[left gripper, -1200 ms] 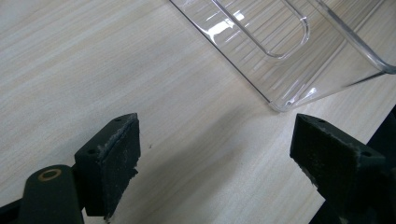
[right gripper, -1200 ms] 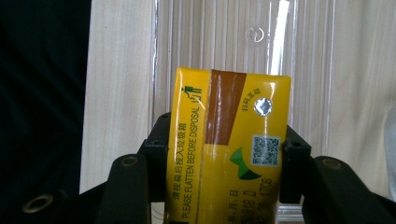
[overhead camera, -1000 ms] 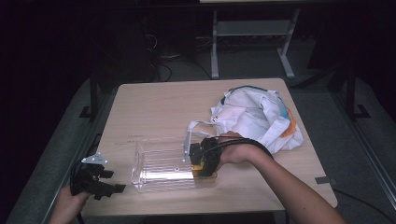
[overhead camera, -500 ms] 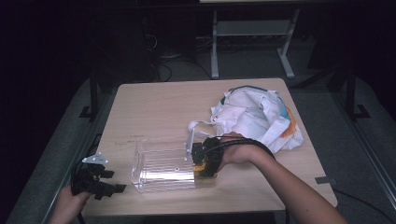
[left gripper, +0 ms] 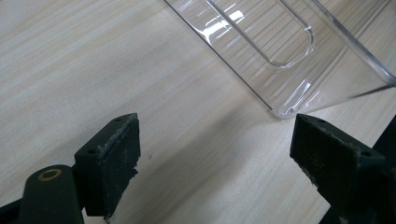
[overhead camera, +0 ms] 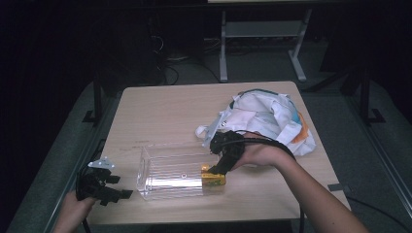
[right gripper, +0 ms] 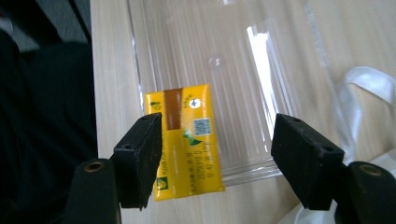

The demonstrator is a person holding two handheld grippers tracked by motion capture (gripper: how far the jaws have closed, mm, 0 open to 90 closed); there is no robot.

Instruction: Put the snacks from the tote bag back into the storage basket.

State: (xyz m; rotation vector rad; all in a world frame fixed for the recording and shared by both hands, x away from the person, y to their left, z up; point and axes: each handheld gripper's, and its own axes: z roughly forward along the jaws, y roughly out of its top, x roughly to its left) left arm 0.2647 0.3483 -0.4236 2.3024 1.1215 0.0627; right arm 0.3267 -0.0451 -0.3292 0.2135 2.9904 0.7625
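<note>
**Yellow packet going into the clear bin, right jaws wide apart over it**

At the lower left of the high view, the left gripper (overhead camera: 112, 187) is resting at the table (overhead camera: 165, 109) edge, just left of the clear plastic bin (overhead camera: 170, 171). In the left gripper view its 2 jaws are standing wide apart with nothing between them, and the bin's corner (left gripper: 285, 109) is lying near the right jaw.

Moving right to the centre of the high view, the yellow packet (overhead camera: 214, 178) is lying at the bin's right end. In the right gripper view the packet (right gripper: 187, 140) is sitting partly across the bin's rim (right gripper: 247, 170), close to the left jaw. The right gripper (overhead camera: 219, 165) is hovering over it, jaws spread and clamping nothing.

Farther right, a white bag (overhead camera: 267, 119) is lying crumpled in the upper right of the table.

Judging from this, the placing step seems to be nearly done. The next move probably calls for lifting the right gripper clear, or nudging the packet fully inside.
</note>
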